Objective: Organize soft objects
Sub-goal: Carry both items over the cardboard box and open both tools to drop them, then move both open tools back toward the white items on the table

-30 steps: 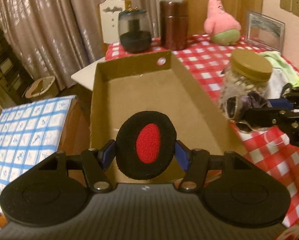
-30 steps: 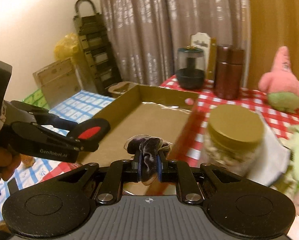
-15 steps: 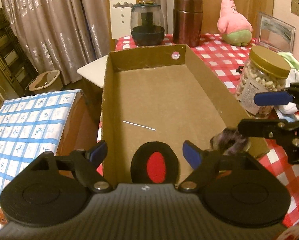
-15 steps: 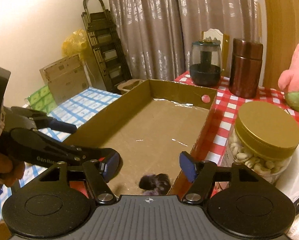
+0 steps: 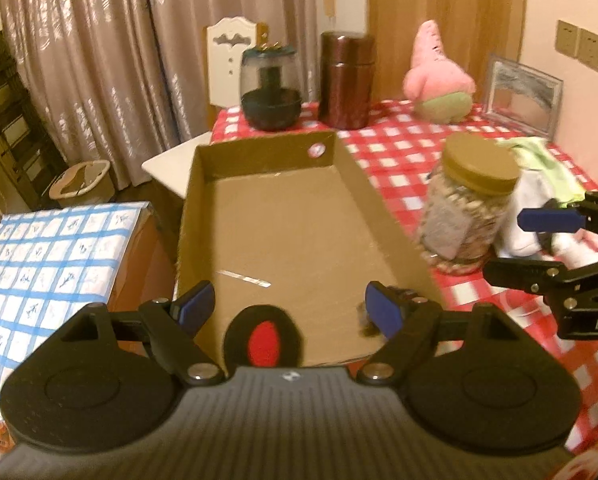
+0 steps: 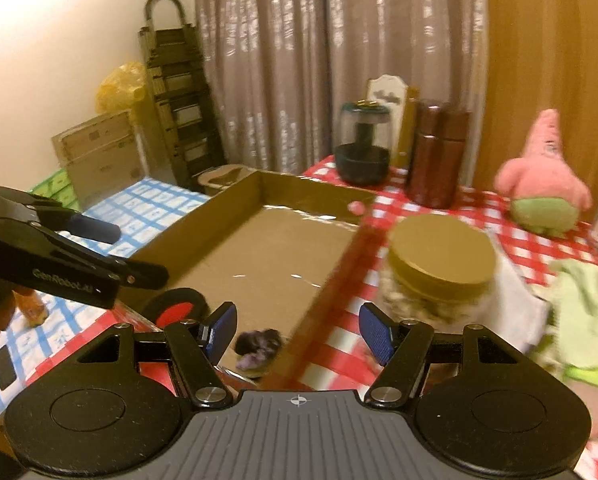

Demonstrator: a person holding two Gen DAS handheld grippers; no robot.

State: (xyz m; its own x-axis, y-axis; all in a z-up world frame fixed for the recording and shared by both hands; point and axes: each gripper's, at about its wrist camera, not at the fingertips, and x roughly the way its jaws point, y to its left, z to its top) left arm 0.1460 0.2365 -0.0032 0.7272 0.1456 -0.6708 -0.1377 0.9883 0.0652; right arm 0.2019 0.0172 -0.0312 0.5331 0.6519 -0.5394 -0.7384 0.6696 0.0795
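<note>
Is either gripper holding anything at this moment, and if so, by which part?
Nothing is held. The left gripper and right gripper are both open and empty; the black-and-red pad and dark cloth lie in the cardboard box.

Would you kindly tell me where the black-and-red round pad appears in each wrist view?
Left wrist: black-and-red round pad at bottom centre, in the cardboard box's near end.
Right wrist: lower left, same near end.
Shared landmark: gold-lidded jar right of the box.

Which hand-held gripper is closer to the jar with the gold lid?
The right hand-held gripper: the jar sits just ahead of it, to its right. The left hand-held gripper hangs over the cardboard box, across its right wall.
</note>
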